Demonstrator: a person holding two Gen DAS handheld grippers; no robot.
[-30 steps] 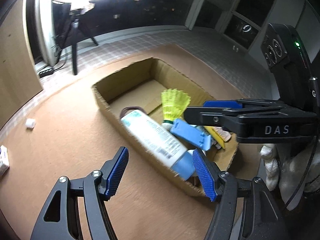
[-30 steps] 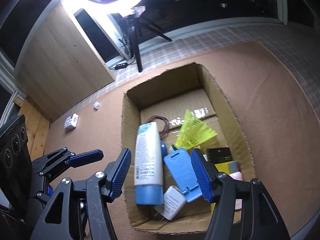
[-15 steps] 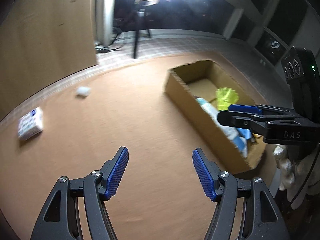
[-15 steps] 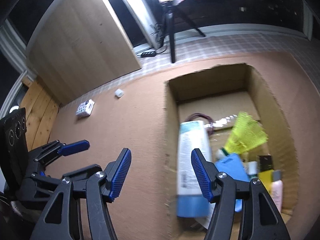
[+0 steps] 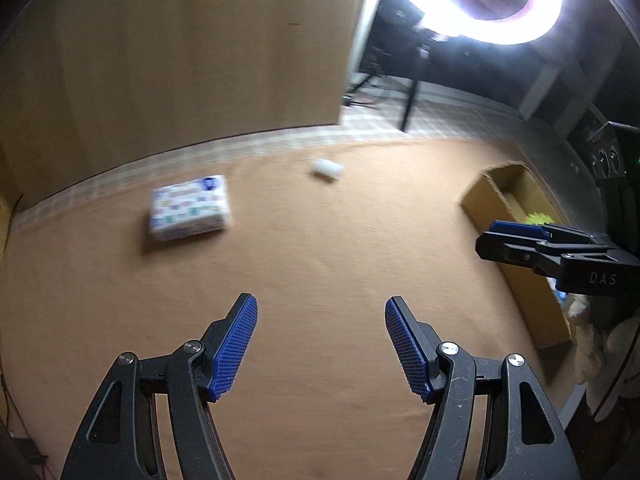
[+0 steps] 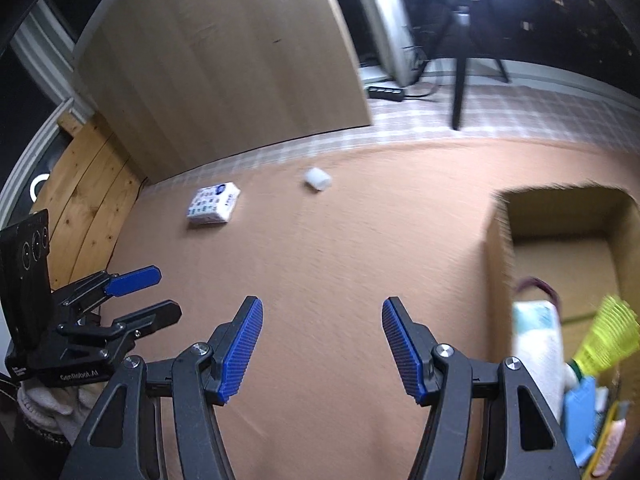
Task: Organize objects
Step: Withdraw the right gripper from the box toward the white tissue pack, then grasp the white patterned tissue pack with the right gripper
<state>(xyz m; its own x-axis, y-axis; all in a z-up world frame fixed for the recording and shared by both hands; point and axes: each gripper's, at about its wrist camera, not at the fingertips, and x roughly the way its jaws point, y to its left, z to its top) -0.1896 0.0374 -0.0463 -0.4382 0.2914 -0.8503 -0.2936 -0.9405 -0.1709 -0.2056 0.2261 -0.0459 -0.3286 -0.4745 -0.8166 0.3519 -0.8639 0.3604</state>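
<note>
A white patterned packet and a small white cylinder lie on the brown mat, far from the cardboard box. Both show in the right wrist view too: packet, cylinder, box. The box holds a white-and-blue bottle, a yellow shuttlecock, a blue case and other items. My left gripper is open and empty above the mat, well short of the packet. My right gripper is open and empty, left of the box.
A wooden panel stands behind the mat, with a ring light on a tripod on the checked floor. A power strip lies by the wall. Wooden boards border the mat's left side.
Both grippers have swung left away from the box, toward the packet and cylinder. The box has slid to the right edge of both views. Both stay open.
</note>
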